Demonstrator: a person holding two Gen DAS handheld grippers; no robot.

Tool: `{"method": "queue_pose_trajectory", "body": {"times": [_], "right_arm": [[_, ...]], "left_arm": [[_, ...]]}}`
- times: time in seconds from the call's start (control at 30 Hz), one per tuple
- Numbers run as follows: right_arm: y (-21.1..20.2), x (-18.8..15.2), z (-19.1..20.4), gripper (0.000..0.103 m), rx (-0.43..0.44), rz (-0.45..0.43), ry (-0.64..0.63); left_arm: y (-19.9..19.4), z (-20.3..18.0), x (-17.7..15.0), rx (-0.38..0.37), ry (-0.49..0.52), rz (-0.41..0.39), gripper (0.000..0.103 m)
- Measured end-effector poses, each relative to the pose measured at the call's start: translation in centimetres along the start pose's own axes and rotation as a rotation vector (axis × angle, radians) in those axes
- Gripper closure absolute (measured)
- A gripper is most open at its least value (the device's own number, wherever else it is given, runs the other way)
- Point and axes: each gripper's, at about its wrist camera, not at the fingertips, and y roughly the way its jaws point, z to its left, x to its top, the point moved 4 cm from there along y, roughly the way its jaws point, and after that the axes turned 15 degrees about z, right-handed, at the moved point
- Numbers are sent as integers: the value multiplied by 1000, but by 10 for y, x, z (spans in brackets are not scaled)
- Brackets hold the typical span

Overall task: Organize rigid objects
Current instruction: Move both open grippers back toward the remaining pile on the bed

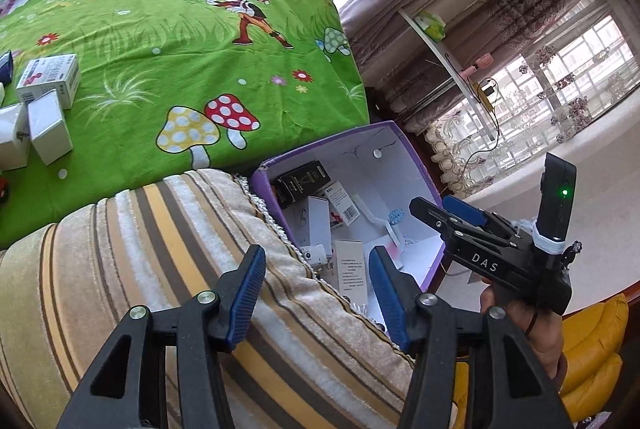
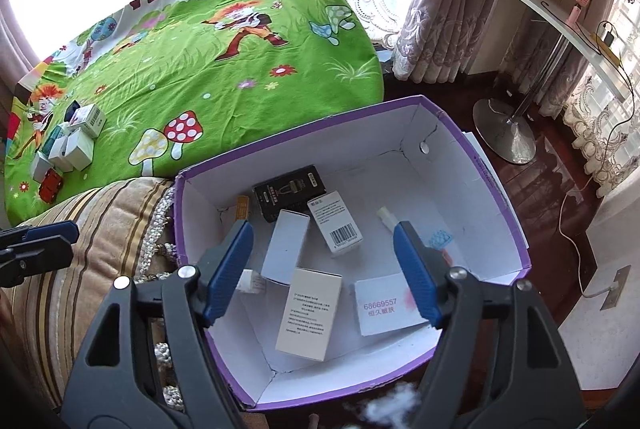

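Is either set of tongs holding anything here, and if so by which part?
Nothing is held. The left tongs stand open over the striped cushion, and the right tongs stand open above the purple box, gripping none of the packages inside.

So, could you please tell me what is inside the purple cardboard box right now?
The purple cardboard box holds a black carton, a barcoded white carton, three more white cartons and a blue-headed toothbrush. The right gripper's fingers cover part of the floor.

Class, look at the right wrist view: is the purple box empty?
No. The purple box already holds several small cartons, among them a black carton and a white carton with a barcode.
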Motion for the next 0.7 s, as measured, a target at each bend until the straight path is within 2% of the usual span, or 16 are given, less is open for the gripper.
{"method": "queue_pose_trajectory", "body": {"times": [0.2,0.5,0.7], "right_arm": [[-5,6,47,27,43,-2,-103],[-11,16,140,26,93,-10,-301],[-14,16,209,26,171,4,-446]], "left_arm": [[-25,40,-5,26,-92,-58,48],[-85,132,-28,114,-309,-203,48],[-115,183,-49,132,-438,-268,48]]}}
